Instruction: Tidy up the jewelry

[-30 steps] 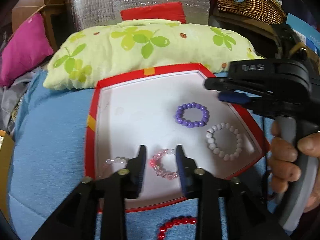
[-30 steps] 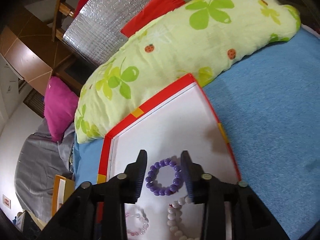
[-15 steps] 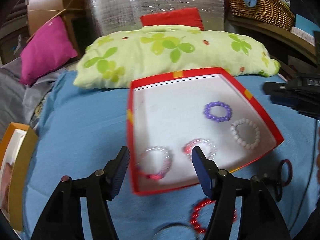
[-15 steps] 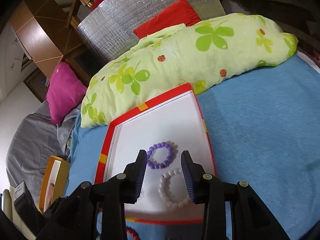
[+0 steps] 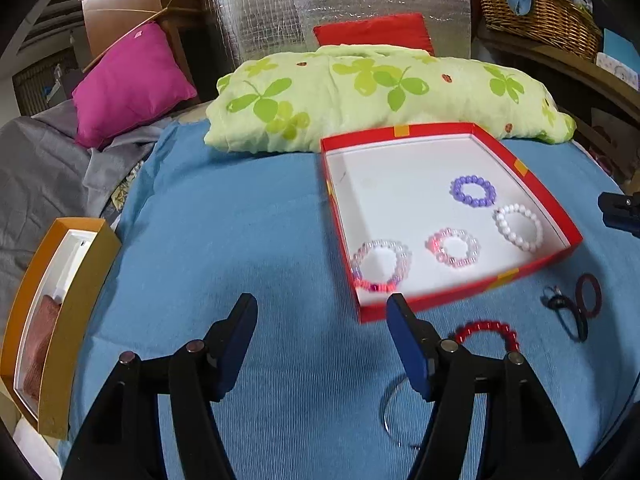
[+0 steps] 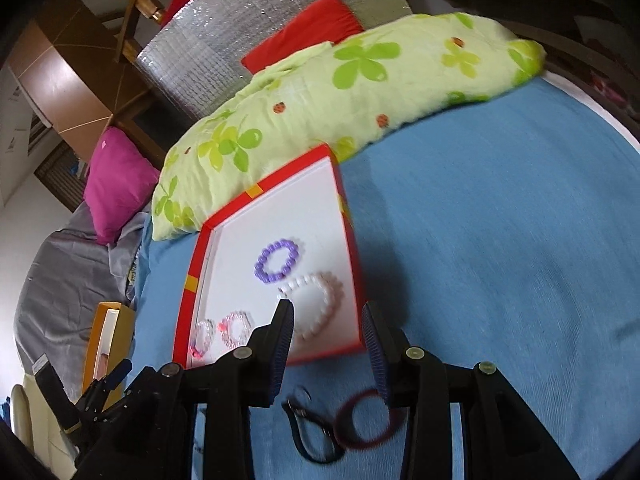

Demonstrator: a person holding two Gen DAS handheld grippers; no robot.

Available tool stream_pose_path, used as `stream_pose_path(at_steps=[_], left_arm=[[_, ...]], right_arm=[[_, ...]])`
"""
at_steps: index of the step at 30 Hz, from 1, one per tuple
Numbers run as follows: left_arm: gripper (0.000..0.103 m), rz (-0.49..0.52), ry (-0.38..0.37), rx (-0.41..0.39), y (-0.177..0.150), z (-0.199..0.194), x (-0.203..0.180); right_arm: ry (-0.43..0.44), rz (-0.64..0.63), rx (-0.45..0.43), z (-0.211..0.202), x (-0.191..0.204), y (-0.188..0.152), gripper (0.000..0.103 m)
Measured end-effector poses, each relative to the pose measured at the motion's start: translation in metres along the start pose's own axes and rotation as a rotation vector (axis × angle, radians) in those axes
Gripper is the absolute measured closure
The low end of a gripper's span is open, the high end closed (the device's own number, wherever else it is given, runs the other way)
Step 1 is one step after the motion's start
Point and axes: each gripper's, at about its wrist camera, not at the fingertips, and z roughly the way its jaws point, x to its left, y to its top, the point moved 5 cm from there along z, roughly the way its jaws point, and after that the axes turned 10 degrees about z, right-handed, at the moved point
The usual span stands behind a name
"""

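Hiding behind right finger (image 5: pixel 412 354), thin ring (image 5: pixel 387 412), blurred tray (image 6: pixel 356 264)

red bracelet (image 5: pixel 486 330) partly hidden, dark ring (image 6: pixel 366 420) blurred

Left gripper (image 5: pixel 320 338): black angular arms showing, round silver screws sitting near joints, dark blue pads (image 5: pixel 408 346) lining fingers. Right gripper (image 6: pixel 328 344): same black frame showing, silver screws gleaming, ribbed blue pads (image 6: pixel 376 352).
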Motion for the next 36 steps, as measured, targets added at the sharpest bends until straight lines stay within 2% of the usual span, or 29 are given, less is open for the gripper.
stream_pose_path(at_steps=[9, 14, 24, 36], left_arm=[[0.034, 0.003, -0.021, 0.028, -0.019, -0.005, 0.004], [0.034, -0.003, -0.017, 0.049, -0.028, -0.003, 0.009], [0.034, 0.016, 0.000, 0.058, -0.028, -0.002, 0.008], [0.034, 0.100, 0.022, 0.039, -0.020, -0.007, -0.012]], right_arm=[[-0.029, 0.016, 0.071, -0.011, -0.020, -0.038, 0.064], [0.002, 0.008, 0.115, -0.009, -0.018, -0.055, 0.064], [0.039, -0.030, 0.179, 0.010, 0.008, -0.067, 0.064], [0.037, -0.085, 0.233, 0.019, 0.023, -0.078, 0.064]])
